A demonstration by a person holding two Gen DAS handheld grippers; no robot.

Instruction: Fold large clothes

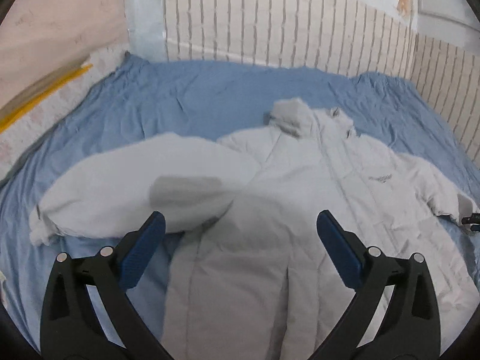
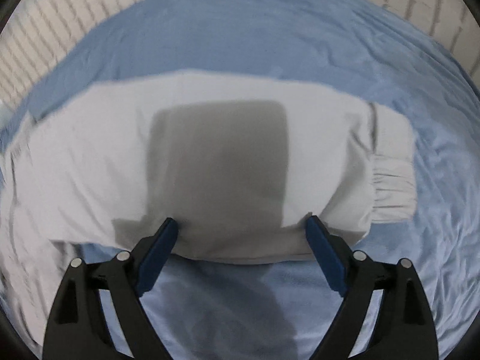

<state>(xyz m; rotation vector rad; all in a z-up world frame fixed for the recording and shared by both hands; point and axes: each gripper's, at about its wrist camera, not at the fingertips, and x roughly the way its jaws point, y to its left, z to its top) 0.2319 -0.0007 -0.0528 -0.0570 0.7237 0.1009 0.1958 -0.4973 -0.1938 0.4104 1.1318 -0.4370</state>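
Observation:
A white padded jacket (image 1: 300, 186) lies face up on a blue bed sheet (image 1: 180, 102), hood (image 1: 294, 114) toward the headboard. Its left sleeve (image 1: 135, 186) stretches out to the left. My left gripper (image 1: 240, 225) is open and empty, hovering over the jacket's lower body. In the right wrist view the other sleeve (image 2: 210, 156) lies across the sheet (image 2: 270, 30), with its elastic cuff (image 2: 393, 189) at the right. My right gripper (image 2: 241, 228) is open, its fingertips at the sleeve's near edge, holding nothing.
A padded striped headboard (image 1: 285, 24) runs along the far side of the bed. A pink wall (image 1: 54, 18) and a yellow strip (image 1: 42, 93) are at the left. Part of the other gripper (image 1: 471, 220) shows by the jacket's right cuff.

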